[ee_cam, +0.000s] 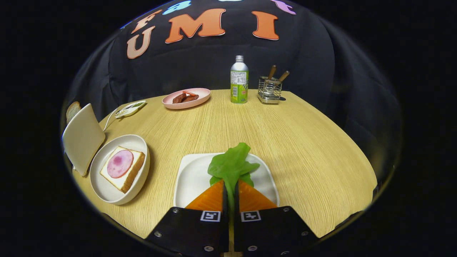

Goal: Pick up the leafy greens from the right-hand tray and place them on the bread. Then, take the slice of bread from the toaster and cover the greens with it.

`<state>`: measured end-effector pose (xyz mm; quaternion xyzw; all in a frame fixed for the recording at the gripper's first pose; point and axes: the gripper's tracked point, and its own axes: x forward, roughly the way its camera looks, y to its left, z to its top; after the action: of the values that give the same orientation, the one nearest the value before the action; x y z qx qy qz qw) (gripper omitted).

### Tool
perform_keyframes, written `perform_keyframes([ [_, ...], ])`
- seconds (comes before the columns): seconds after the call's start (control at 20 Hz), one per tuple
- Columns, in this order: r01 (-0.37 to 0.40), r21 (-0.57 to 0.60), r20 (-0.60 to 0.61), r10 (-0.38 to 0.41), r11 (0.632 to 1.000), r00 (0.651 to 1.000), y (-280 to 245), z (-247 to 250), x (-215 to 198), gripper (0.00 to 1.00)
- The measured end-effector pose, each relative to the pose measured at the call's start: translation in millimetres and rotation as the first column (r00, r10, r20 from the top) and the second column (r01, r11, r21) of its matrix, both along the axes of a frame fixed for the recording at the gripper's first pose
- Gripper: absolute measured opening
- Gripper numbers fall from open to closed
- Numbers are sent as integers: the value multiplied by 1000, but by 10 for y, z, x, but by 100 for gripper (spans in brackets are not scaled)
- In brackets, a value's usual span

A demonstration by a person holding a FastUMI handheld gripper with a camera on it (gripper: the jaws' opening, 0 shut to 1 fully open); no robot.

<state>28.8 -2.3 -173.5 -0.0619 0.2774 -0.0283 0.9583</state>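
The gripper [230, 185] had its fingers [214, 198] closed tight on the stem end of the leafy greens [231, 165], which stood up between them over the white tray [191, 175] on the desk [285, 128]. To the left, a round plate [137, 142] held a slice of bread [132, 170] topped with a round of ham [120, 163]. Just beyond that plate stood the toaster [82, 137], another bread slice [72, 110] poking out behind it. Far across the desk stood a pink plate of sausages [185, 97], a bottle [239, 81] and a wire holder [270, 90].
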Motion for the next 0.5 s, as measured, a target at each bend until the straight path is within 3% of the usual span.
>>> perform_keyframes([
  [0.5,-101,-2,64,101,995,993,517,427,10,4],
])
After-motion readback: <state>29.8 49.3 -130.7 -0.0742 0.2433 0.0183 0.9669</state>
